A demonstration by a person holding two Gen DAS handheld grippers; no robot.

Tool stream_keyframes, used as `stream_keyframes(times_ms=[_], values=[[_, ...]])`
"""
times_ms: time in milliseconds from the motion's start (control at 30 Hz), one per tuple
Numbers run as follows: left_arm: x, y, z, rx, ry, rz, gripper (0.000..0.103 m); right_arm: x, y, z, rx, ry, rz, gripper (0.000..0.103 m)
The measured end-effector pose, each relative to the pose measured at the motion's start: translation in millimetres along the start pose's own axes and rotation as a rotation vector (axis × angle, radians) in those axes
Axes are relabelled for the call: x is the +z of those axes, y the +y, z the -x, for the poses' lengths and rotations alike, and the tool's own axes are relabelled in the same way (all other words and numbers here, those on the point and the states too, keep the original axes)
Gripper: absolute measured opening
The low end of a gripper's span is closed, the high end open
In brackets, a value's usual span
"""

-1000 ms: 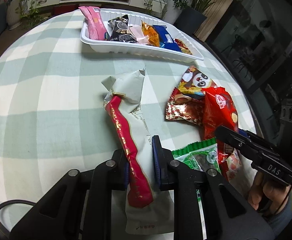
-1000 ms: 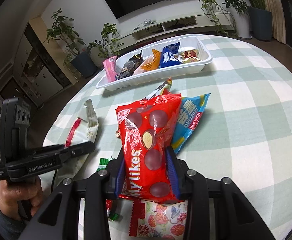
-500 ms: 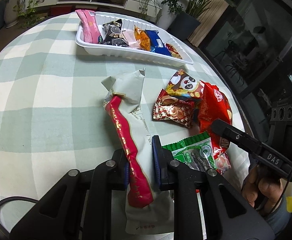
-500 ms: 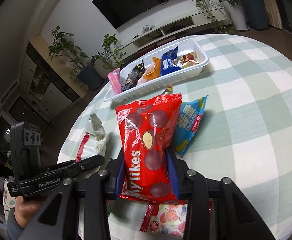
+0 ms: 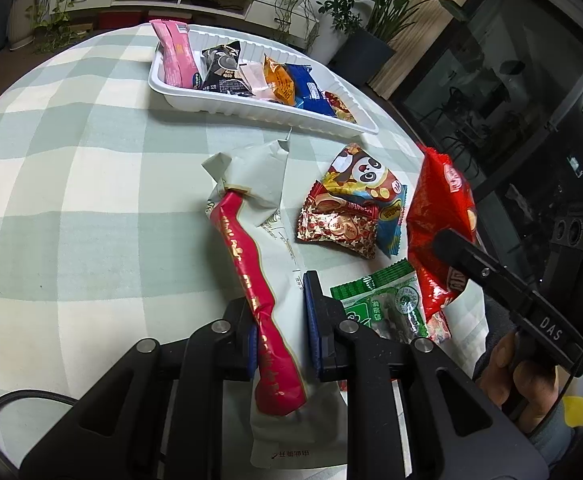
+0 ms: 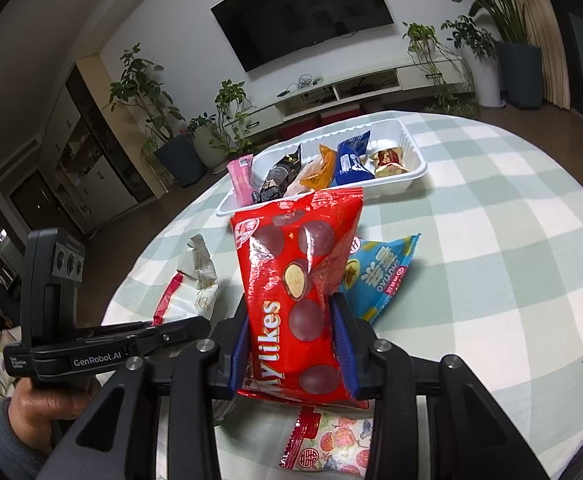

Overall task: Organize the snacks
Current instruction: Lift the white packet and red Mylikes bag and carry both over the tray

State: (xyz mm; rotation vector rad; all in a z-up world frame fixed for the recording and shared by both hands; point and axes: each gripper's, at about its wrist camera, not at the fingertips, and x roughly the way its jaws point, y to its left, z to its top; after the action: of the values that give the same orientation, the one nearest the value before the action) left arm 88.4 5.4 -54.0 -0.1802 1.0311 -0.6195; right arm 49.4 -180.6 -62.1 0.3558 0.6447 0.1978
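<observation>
Since a second ago: red Mylikes bag lifted higher, lower end now clear of the checked tablecloth, top edge overlapping the near wall of the white tray in the right wrist view; strawberry-print packet uncovered beneath. White-and-red packet unchanged in the left grip.

Right gripper clamped on the Mylikes bag's lower half, blue pads pressing both side edges. Glossy red, crinkled, printed with round chocolate balls. Held upright above the table's near edge.

Left gripper closed on the white-and-red packet: long, twisted, red strip over pale paper, stretching toward the table's middle.

Tray at the far edge, holding packets in a row. Panda packet and green packet loose between.
</observation>
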Motion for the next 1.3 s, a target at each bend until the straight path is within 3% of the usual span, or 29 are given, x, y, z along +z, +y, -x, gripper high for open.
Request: stream_keyframes(times_ms=[233,467,700,933,1133,1300], values=[[0,0,2,-0.007,-0.010,-0.005,0.017,3,7,9,0.044,-0.043,0.029,0.040],[2,3,9,-0.003,-0.027,-0.001,0.017,11,-23,12,-0.021,-0.009,-0.086,0.040],[22,15,30,-0.003,-0.072,0.020,0.017,37,-65,44,-0.082,-0.082,-0.182,0.040],[75,22,56,0.036,-0.141,-0.016,0.017,95,-96,81,-0.149,-0.199,-0.192,0.040],[134,21,60,0.070,-0.171,-0.062,0.017,151,-73,81,-0.122,-0.265,-0.080,0.040],[178,29,48,0.086,-0.175,-0.058,0.017,187,-35,41,-0.074,-0.230,0.044,0.040]])
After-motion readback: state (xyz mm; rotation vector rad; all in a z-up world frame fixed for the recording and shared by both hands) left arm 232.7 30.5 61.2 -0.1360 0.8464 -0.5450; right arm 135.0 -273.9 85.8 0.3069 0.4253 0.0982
